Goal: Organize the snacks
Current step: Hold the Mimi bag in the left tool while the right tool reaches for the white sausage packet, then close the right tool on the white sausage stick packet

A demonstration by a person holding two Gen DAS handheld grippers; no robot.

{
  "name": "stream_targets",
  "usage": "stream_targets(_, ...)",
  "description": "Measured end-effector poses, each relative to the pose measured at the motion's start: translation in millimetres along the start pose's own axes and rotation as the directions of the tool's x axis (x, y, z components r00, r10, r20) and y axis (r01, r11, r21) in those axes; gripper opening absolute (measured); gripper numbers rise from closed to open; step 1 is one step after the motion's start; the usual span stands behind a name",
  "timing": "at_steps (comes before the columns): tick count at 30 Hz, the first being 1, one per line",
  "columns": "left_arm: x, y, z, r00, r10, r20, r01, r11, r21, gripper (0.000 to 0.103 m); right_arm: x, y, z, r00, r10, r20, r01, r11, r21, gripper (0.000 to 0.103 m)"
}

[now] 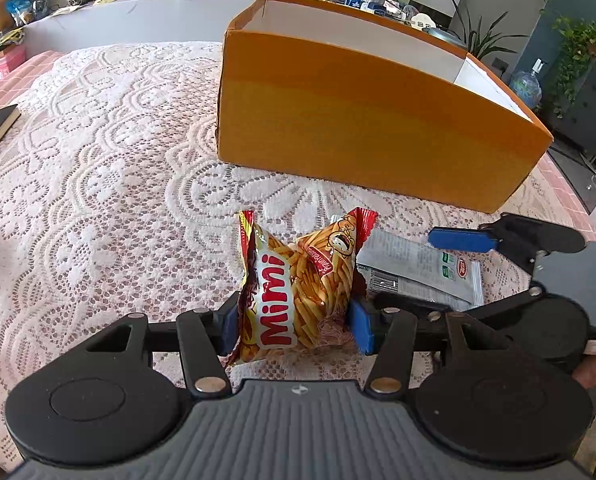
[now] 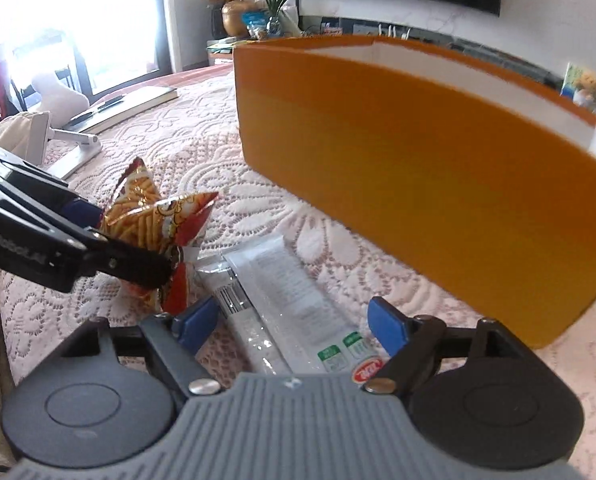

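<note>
— What do we hold on the left?
— Our left hand-held gripper (image 1: 294, 320) squeezes the Mimi snack bag (image 1: 298, 280) above the lace-covered desk (image 1: 98, 160).
— And the right?
— Our right hand-held gripper (image 2: 294, 324) gapes wide over the white packet (image 2: 282, 300), seemingly not touching it, near the orange box (image 2: 418, 152).

only "mimi" reads clearly — white letters on a red band — on the snack bag (image 1: 298, 284).

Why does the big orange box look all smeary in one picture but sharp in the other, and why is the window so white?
In the right wrist view the orange box is smeared by motion blur, and the window is washed out white by strong daylight. In the left wrist view the box is crisp, though its straight edges bow because the lens bends things.
</note>
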State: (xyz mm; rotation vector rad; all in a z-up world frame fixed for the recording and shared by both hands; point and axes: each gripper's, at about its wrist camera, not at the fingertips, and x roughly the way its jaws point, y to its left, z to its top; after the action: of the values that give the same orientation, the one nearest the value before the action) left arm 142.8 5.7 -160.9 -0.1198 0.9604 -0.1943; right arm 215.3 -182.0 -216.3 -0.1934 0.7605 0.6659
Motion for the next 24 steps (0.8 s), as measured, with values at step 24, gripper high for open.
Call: stream_targets(24, -1.3, 1.0, -2.8, 1.000, 0.000, -0.006, 0.000, 1.000, -0.010, 0.062, -13.9, 33.9, -16.8, 0.995, -0.087, 0.050, 0.081, 0.990, 0.112, 0.059)
